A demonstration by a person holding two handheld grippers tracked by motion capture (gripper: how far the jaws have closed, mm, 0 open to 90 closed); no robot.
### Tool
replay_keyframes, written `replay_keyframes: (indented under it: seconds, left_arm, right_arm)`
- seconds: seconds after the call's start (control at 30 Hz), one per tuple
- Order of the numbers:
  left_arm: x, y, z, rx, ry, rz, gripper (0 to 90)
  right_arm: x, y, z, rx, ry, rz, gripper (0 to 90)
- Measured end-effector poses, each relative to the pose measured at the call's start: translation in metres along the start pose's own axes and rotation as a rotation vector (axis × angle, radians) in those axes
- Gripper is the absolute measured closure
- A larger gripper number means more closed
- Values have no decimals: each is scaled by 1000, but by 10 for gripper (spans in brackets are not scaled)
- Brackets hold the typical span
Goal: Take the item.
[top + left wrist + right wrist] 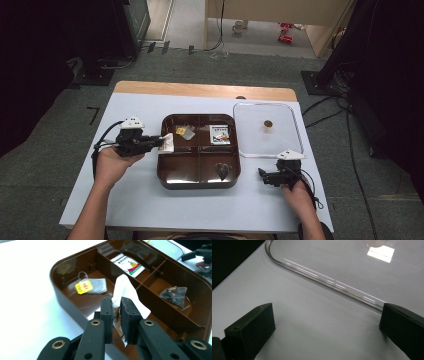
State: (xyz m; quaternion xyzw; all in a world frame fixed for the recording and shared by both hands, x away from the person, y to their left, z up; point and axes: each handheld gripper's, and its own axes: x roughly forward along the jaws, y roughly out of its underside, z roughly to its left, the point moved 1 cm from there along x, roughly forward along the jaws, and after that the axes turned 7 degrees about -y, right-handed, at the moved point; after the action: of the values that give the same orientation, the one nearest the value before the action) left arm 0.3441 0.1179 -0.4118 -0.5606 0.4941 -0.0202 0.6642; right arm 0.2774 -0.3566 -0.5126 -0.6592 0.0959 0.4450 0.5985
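Note:
A brown four-compartment tray (199, 183) sits mid-table. My left gripper (161, 142) hovers at its left rim, shut on a white paper sachet (168, 142). In the left gripper view the sachet (125, 287) sticks up from between the closed jaws of that gripper (116, 306), over the tray (65, 302). Lying in separate compartments are a tea bag with a yellow tag (96, 286), a printed white packet (127, 265) and a dark pyramid tea bag (175, 295). My right gripper (262, 174) rests low at the right of the tray, open (327, 320) and holding nothing.
A clear lid (267, 142) with a small knob (268, 124) lies flat to the right of the tray; its rim (332, 282) runs just ahead of the right jaws. The white table top (130, 200) ends in a wooden strip at the back. Cables lie on the floor beyond.

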Motion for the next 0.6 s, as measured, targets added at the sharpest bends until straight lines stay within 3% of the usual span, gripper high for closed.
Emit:
replay_keyframes:
  seconds: [0.6]
  left_arm:
    - [-17, 11, 29, -77, -70, -3, 815]
  right_arm:
    - [0, 0, 0, 0, 0, 0, 0]
